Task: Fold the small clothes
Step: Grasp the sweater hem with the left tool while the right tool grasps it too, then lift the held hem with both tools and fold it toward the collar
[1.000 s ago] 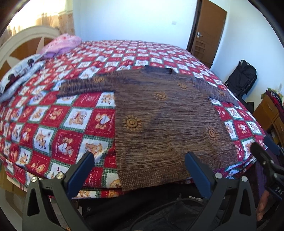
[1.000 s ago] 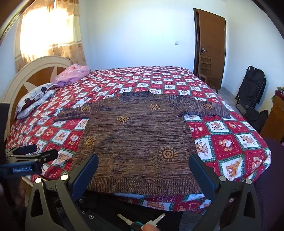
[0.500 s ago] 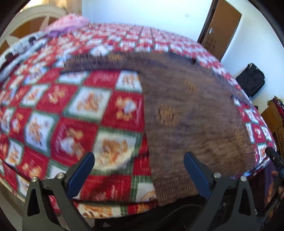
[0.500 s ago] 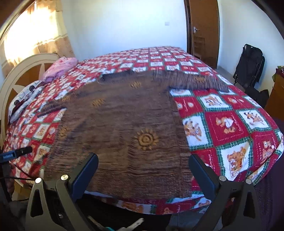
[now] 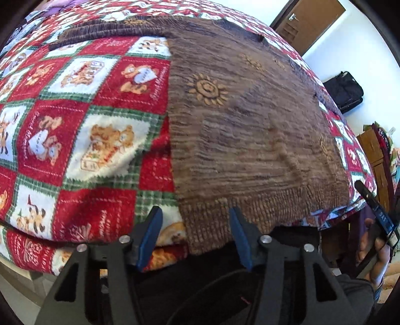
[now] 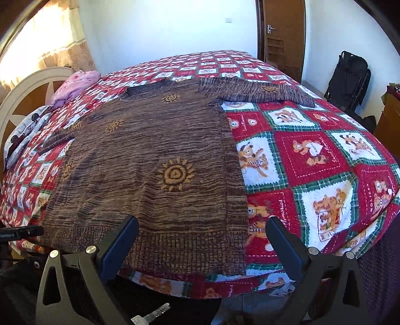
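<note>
Left gripper (image 5: 195,222) nearer sweater (image 5: 250,125) hem.

The left camera looks along the left gripper (image 5: 195,222) from the foot of the bed. It sits low and very close to the near left corner of the brown sweater (image 5: 245,130), and faces across the blanket (image 5: 75,125) toward the door (image 5: 312,22).

The right camera looks along the right gripper (image 6: 202,232) from a bit higher and farther back, at the sweater's near right corner. It faces the far wall.

Both views share the sweater (image 6: 150,162), the blanket (image 6: 312,162), the door (image 6: 282,37) and the black bag (image 6: 350,75).
</note>
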Available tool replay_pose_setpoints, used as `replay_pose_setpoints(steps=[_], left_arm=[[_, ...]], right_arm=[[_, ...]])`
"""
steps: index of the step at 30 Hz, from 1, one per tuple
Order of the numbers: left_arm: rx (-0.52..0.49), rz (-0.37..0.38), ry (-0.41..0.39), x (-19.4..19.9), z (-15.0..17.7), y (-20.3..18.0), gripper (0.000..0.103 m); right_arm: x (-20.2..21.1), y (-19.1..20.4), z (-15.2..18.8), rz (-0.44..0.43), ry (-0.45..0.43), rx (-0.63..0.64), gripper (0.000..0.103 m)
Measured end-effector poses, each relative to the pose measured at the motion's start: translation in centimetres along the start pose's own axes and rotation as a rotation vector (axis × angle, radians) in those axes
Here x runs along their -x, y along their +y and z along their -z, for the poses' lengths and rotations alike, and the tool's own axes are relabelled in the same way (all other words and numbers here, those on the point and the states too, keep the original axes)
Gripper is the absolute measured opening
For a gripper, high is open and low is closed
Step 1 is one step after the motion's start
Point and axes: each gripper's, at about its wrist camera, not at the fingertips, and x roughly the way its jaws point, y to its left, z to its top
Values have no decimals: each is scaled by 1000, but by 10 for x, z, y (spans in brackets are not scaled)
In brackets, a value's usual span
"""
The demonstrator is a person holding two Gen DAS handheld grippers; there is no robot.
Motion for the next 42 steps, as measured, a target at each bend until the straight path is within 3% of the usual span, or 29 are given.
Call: replay_pose_setpoints(steps=[4, 6, 8, 10, 12, 14, 15, 19, 24, 27, 29, 30, 32, 38, 42], left_arm=[[-34, -5, 11, -4, 3, -9, 57], [-36, -5, 21, -6, 3, -9, 57], [-44, -9, 22, -7, 3, -11, 57], [-49, -13, 23, -7, 3, -13, 57], [-44, -13, 23, -5, 3, -10, 47], [-33, -5, 23, -7, 2, -10, 20], [-27, 2, 28, -7, 1, -8, 16], [-23, 22, 22, -4, 3, -5, 11], [-39, -7, -4, 0, 3, -10, 10], [-48, -30, -9, 1, 3, -10, 10], [-48, -26, -5, 0, 3, -10, 10], [-48, -16, -3, -1, 3, -9, 10], [-42, 28, 4, -3, 2, -8, 7], [-73, 131, -152, 31, -5, -6, 6], [-77, 189, -196, 36, -8, -5, 6]], right_arm=[[-1, -7, 2, -6, 3, -13, 101], [-3, -13, 3, -12, 13, -29, 95], [-7, -19, 5, -13, 34, -44, 81], [-8, -25, 7, -16, 43, -63, 80], [-8, -33, 10, -14, 48, -78, 80], [-8, -38, 12, -9, 48, -91, 80], [-9, -41, 13, -9, 51, -97, 80], [-11, -41, 15, -5, 60, -92, 80], [-13, -34, 16, 1, 51, -46, 71], [-14, -29, 16, -18, 47, -21, 52], [-15, -22, 18, -32, 54, 11, 34], [-15, -19, 18, -40, 57, 25, 31], [-15, -17, 19, -53, 57, 30, 11], [0, -44, 12, -213, -22, -121, 8], [9, -49, 8, -262, -76, -152, 8]])
